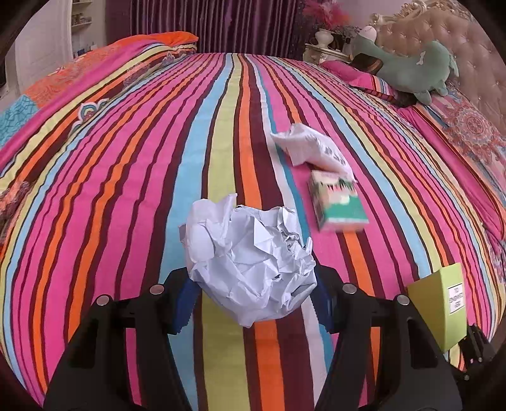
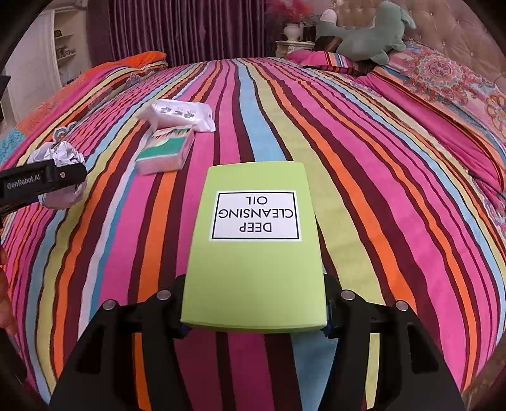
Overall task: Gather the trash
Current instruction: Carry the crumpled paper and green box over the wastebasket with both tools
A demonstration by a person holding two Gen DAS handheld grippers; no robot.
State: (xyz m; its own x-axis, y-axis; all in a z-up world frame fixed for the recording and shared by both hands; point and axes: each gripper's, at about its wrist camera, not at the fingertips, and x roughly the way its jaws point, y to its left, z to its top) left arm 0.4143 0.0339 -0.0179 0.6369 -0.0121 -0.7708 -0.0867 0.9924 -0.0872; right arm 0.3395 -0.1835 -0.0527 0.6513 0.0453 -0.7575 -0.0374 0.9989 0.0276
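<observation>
The left gripper (image 1: 253, 278) has its jaws clenched on a crumpled white paper ball (image 1: 249, 262). The right gripper (image 2: 254, 303) has its jaws clenched on a lime box (image 2: 254, 253); only its view shows the label, "DEEP CLEANSING OIL", upside down.

- Home bedroom, clearly lived in.
- Large bed (image 1: 158, 189) fills both views, covered by a loud multicolour striped bedspread (image 2: 363, 158).
- Tufted beige headboard (image 1: 468, 53) with ornate carved trim at the far right.
- Green plush toy (image 1: 414, 69) lies against patterned pillows (image 2: 442, 72) by the headboard.
- Dark purple curtains (image 1: 215, 25) hang behind the bed.
- Ornate cream nightstand (image 2: 294, 46) carries a white vase (image 1: 325, 36) of pink flowers.
- White wall shelves (image 2: 63, 47) at left (contents too small to read).
</observation>
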